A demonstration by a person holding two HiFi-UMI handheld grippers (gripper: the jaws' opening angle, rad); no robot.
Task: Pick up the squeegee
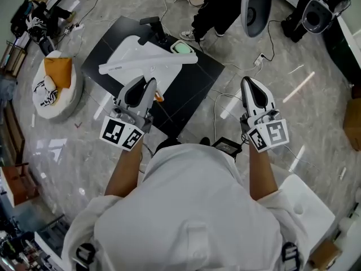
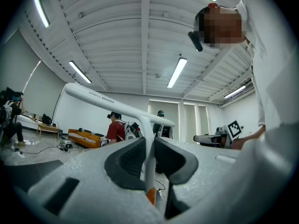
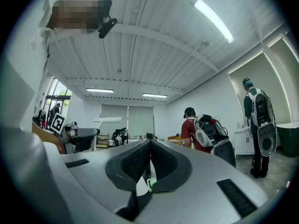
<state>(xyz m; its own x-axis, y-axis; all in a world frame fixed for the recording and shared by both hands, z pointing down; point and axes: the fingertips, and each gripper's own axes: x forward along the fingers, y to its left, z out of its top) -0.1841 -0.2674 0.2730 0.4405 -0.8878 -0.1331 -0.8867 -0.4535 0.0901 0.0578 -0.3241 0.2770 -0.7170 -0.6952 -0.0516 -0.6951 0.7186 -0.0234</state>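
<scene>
Left hand-held gripper [image 1: 145,85] clamps the squeegee [image 1: 148,62]; right hand-held gripper [image 1: 249,83] closed.

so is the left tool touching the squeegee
Touching. The left gripper view shows the left tool with both pads pressed on the white handle of the squeegee, which runs up between them.

Head view: steeply down over left tool [image 1: 144,82], right tool [image 1: 249,81]. Tool views: level, each sighting other.

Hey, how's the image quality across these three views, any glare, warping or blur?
Head view: sharp and evenly lit, with glare streaks on the glossy floor. Left gripper view: strong fisheye bending and dark corners, squeegee crisp. Right gripper view: same fisheye, ceiling tubes blown out, no motion blur.
</scene>
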